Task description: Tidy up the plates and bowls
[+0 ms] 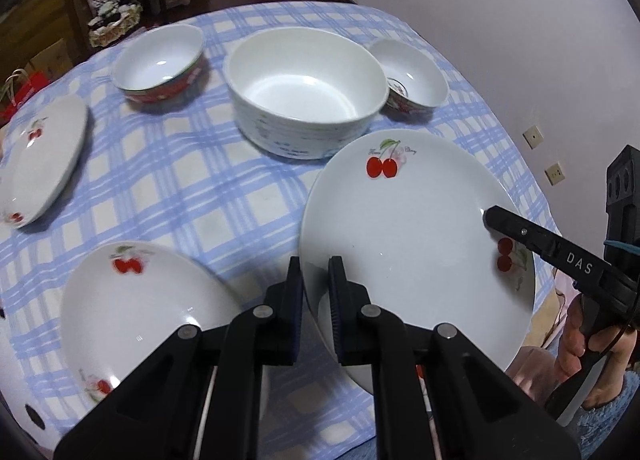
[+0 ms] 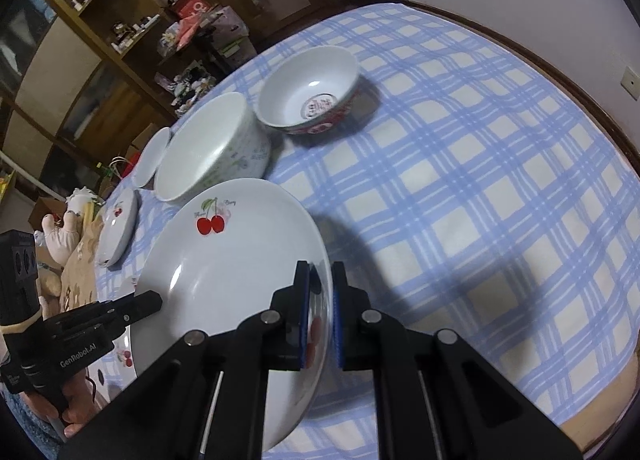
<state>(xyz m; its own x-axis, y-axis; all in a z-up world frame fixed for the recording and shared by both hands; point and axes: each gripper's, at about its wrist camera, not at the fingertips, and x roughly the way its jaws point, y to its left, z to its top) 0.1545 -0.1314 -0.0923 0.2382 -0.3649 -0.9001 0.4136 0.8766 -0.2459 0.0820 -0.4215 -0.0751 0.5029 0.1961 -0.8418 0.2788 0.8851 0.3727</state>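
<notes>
A white cherry-print plate point(image 1: 412, 228) is held tilted above a blue checked tablecloth point(image 1: 192, 180). The left gripper point(image 1: 316, 292) pinches its rim at seven o'clock; the right gripper point(image 2: 320, 300) pinches the opposite rim at four o'clock. A large white bowl point(image 1: 306, 90) sits at twelve o'clock, beyond the plate.

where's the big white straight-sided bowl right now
In the left wrist view the big white bowl stands mid-table on the checked cloth, between two small bowls, just beyond the held cherry plate.
</notes>
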